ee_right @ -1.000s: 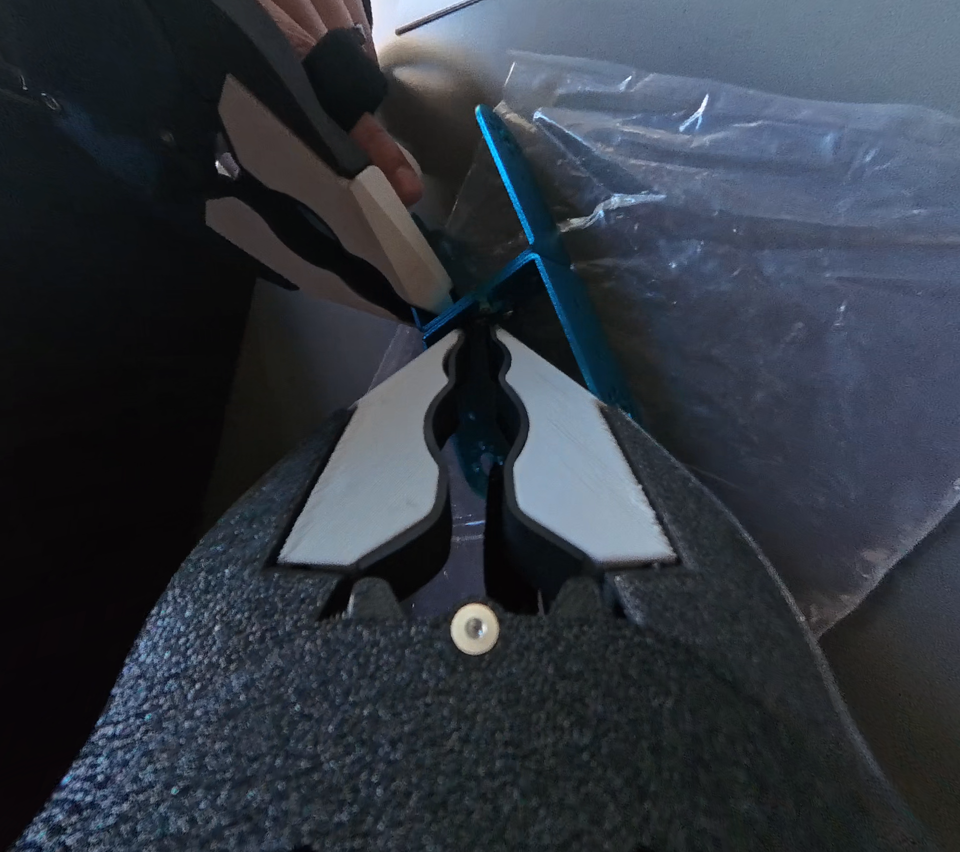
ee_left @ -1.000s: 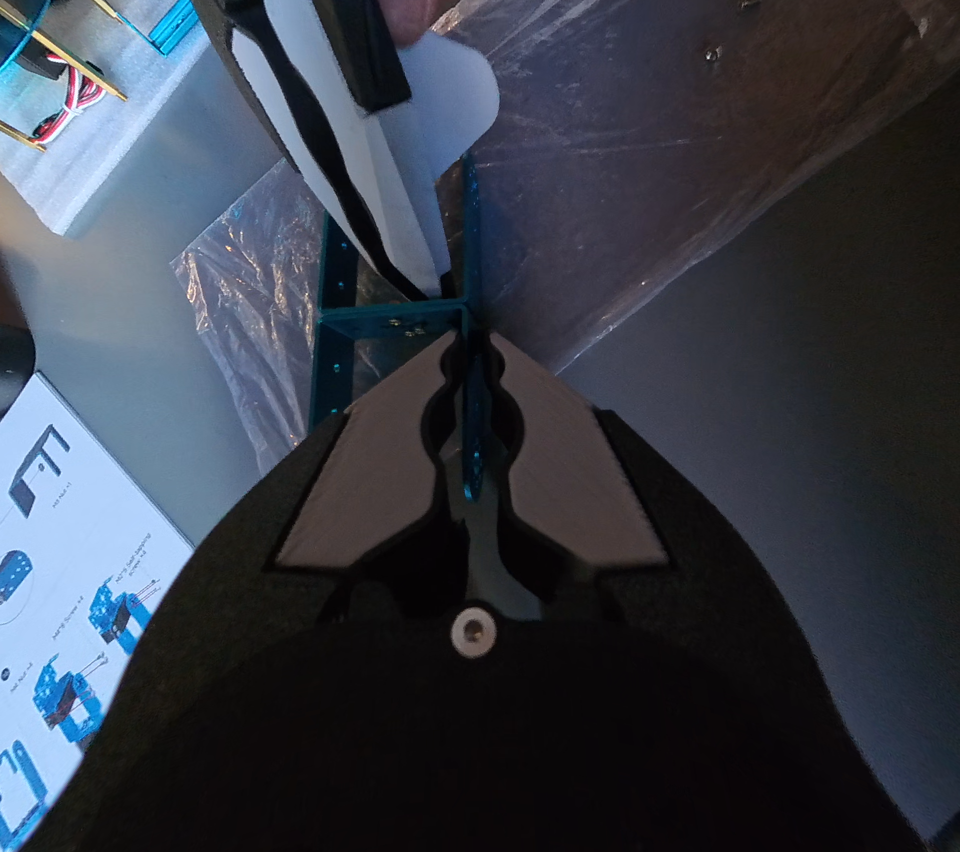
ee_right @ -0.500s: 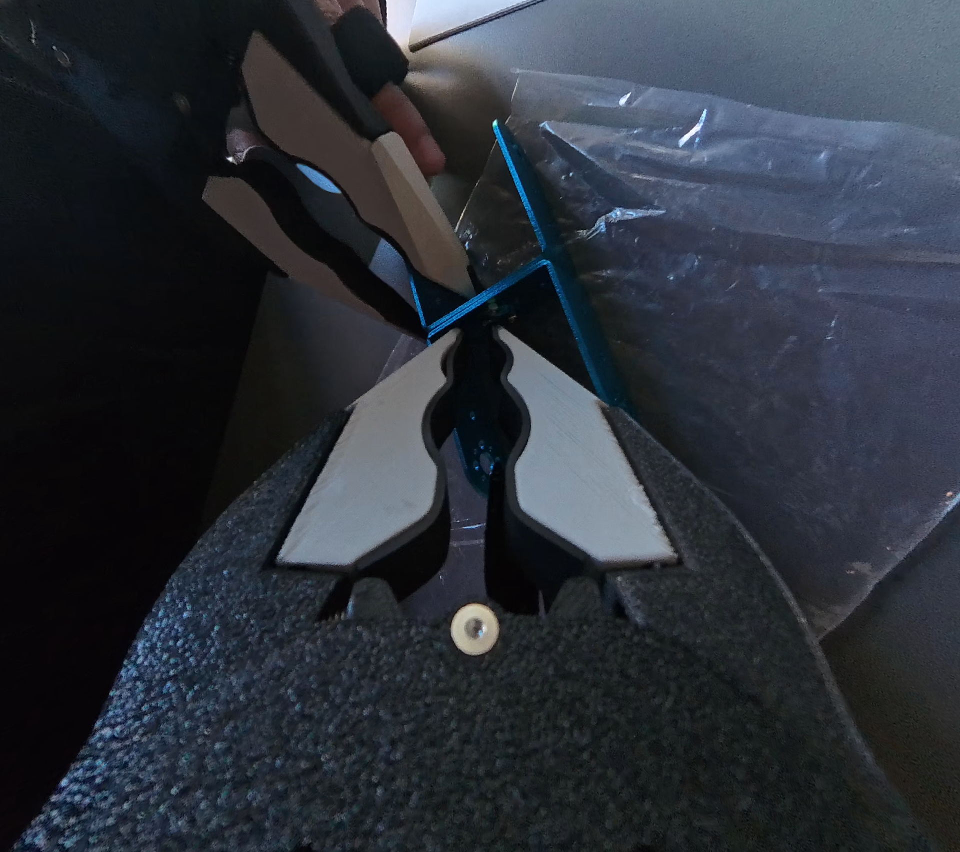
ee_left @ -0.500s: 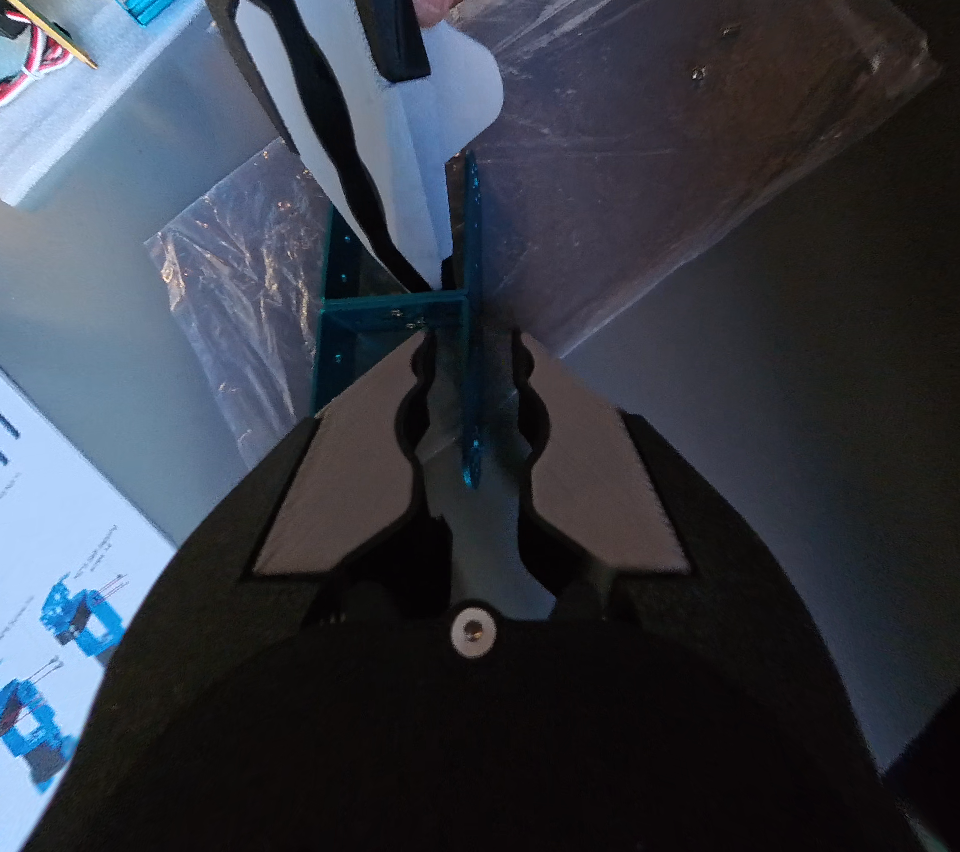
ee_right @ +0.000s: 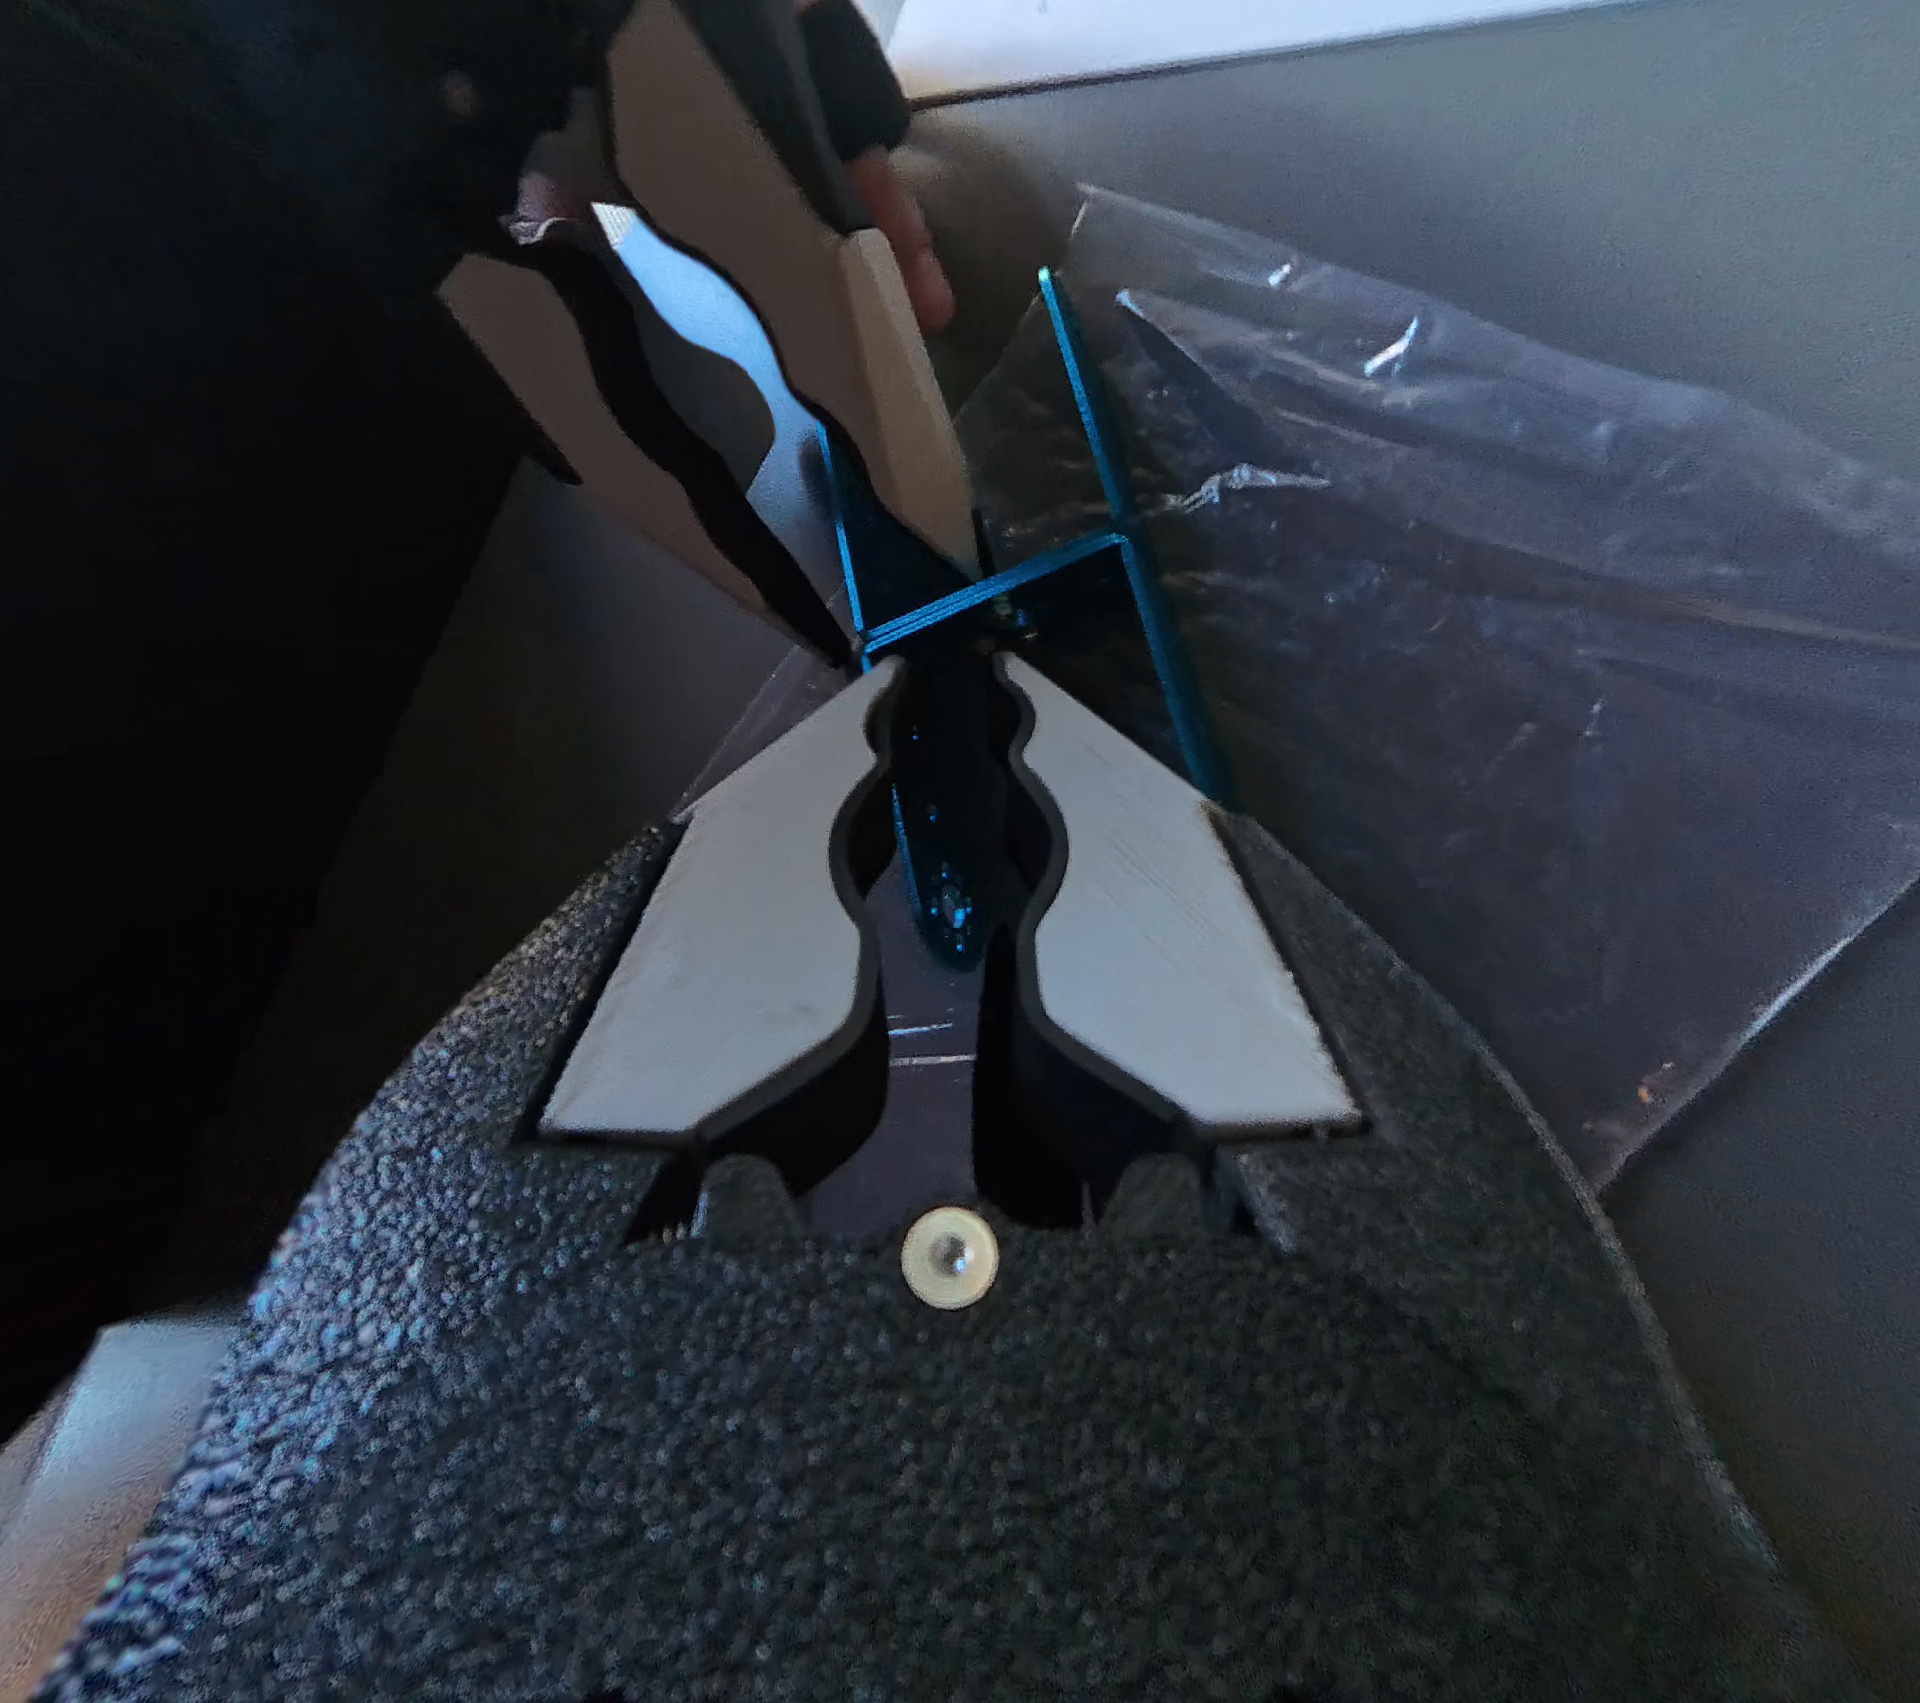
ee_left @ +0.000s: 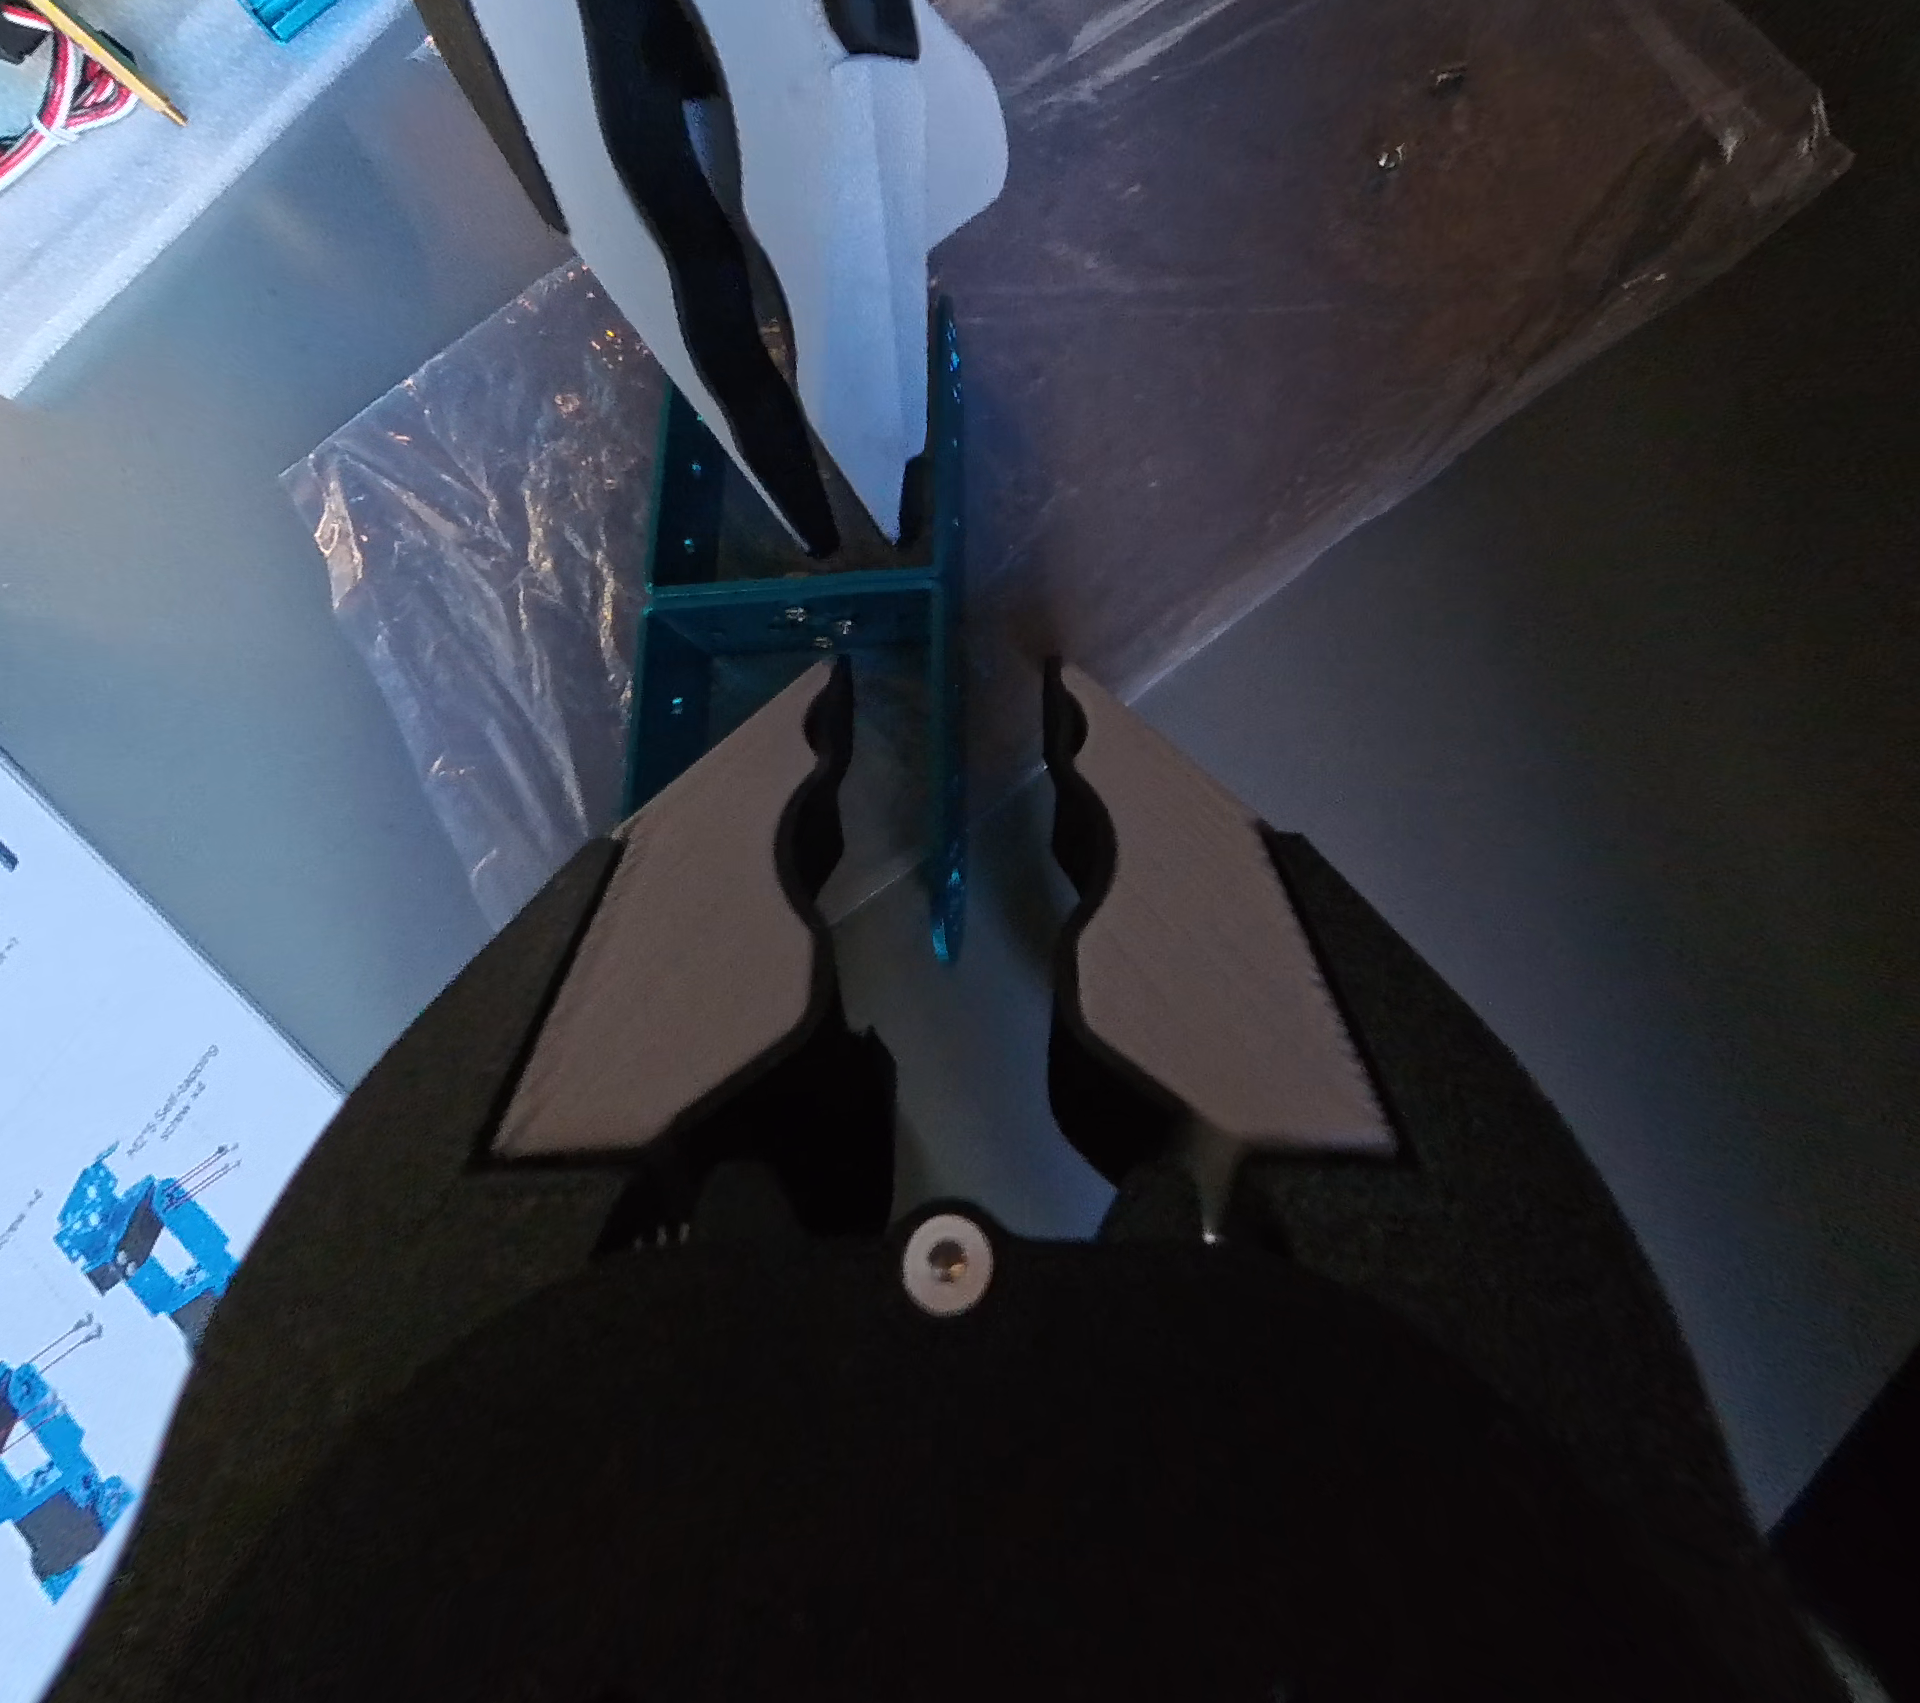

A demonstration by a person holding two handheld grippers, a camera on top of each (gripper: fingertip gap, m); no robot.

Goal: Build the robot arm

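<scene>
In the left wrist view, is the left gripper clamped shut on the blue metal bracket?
No: the left gripper stands open, its pads clear on both sides of the blue metal bracket's thin plate, with table showing in the gaps.

Grey table (ee_left: 1455, 822) — plastic bag (ee_left: 1299, 251), instruction sheet (ee_left: 94, 1082).

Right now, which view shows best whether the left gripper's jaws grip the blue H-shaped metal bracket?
The left wrist view: the left gripper stands open, the blue H-shaped metal bracket standing free between its jaws. The right wrist view shows that gripper obliquely, tips at the crossbar, contact unclear.
</scene>
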